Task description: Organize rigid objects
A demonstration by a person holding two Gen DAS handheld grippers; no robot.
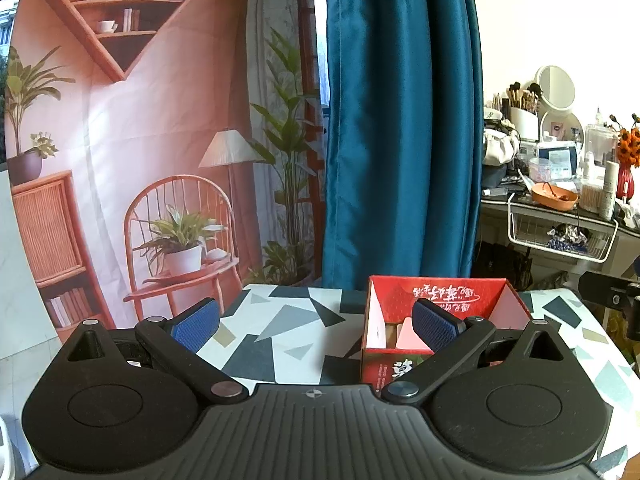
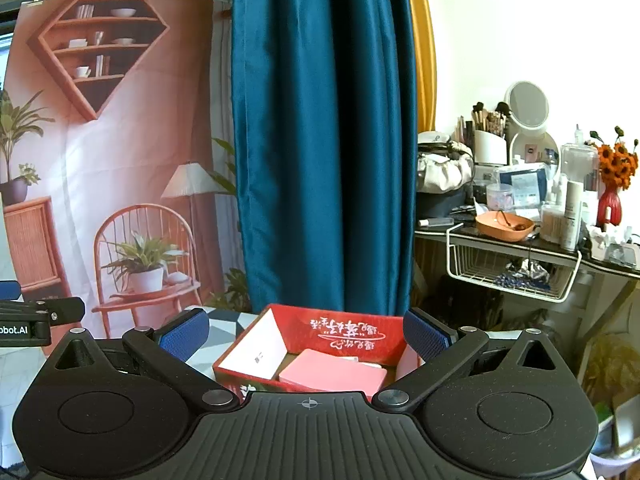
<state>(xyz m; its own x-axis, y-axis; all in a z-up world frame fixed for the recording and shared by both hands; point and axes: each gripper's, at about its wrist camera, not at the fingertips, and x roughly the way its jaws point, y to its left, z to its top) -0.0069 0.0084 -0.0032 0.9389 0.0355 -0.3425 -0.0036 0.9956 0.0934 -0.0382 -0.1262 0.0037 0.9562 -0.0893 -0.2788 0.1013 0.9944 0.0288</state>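
A red open-topped cardboard box with white Chinese script stands on the table with the geometric-patterned cloth. Pink and white flat items lie inside it. My left gripper is open and empty; its right finger sits in front of the box and the box lies right of the gap. My right gripper is open and empty, hovering just in front of and above the box, which sits between its blue pads. The left gripper's body shows at the right wrist view's left edge.
A teal curtain hangs right behind the table. A printed room backdrop fills the left. A cluttered vanity desk with a mirror, brushes, an orange bowl and a wire basket stands to the right.
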